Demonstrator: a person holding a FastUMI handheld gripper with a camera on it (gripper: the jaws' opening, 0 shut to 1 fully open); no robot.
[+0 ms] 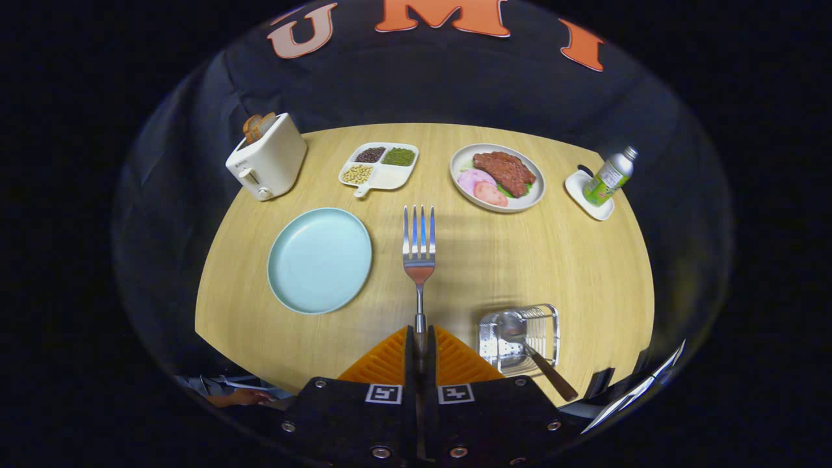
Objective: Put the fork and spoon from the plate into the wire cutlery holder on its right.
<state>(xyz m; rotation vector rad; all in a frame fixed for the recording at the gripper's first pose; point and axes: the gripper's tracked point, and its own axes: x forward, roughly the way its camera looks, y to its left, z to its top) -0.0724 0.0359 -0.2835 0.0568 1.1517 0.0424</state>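
From the gripper view, the gripper (420, 338) has its fingers closed tight on the handle of the fork (419, 250), which juts forward, tines up, over the table (520, 260). Left of the fork, the plate (320, 260) lies bare. Right of the fork, the wire cutlery holder (520, 338) already holds the spoon (530, 348), so seemingly only the fork remains to go in.

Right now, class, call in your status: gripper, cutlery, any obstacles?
Gripper shut on fork, held above table. Spoon already in wire holder. Plate empty. Nothing between fork and holder.
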